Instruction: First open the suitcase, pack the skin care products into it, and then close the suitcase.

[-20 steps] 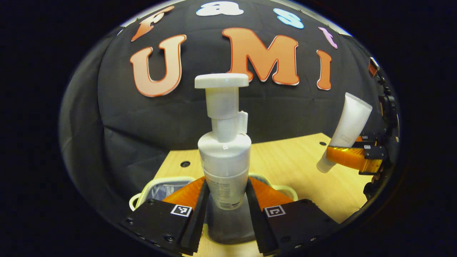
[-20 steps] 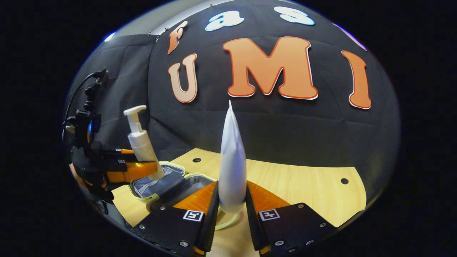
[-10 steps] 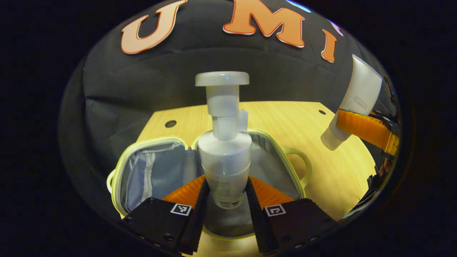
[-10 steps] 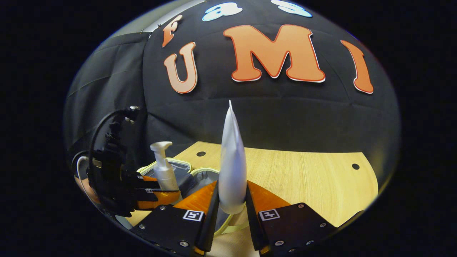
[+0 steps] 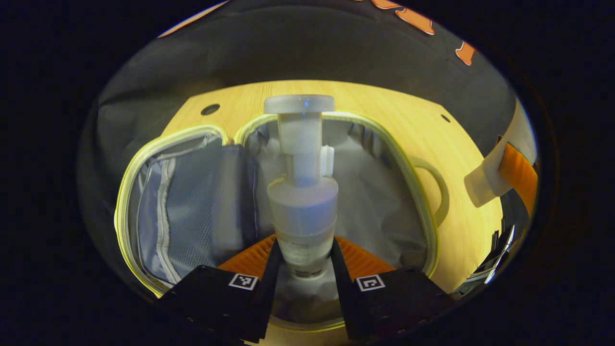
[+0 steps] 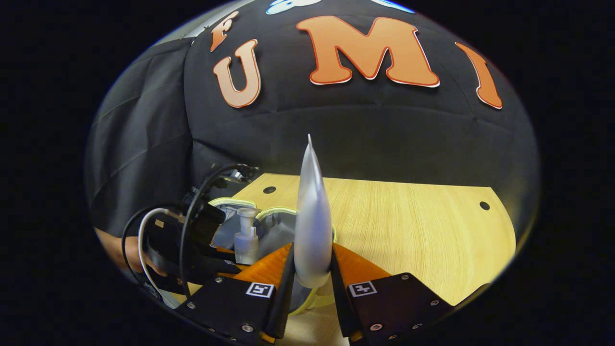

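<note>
Light wooden table point(image 6: 423, 226) with small round holes; black cloth wall point(image 6: 365, 139) behind.

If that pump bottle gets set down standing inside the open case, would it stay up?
Probably not: the pump bottle is tall with a wide pump head over a narrow base, and the suitcase lining looks soft and wrinkled. Its smooth plastic may also slip.

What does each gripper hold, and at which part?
Left gripper: pump bottle, by its lower body. Right gripper: tube, near its lower end.
</note>
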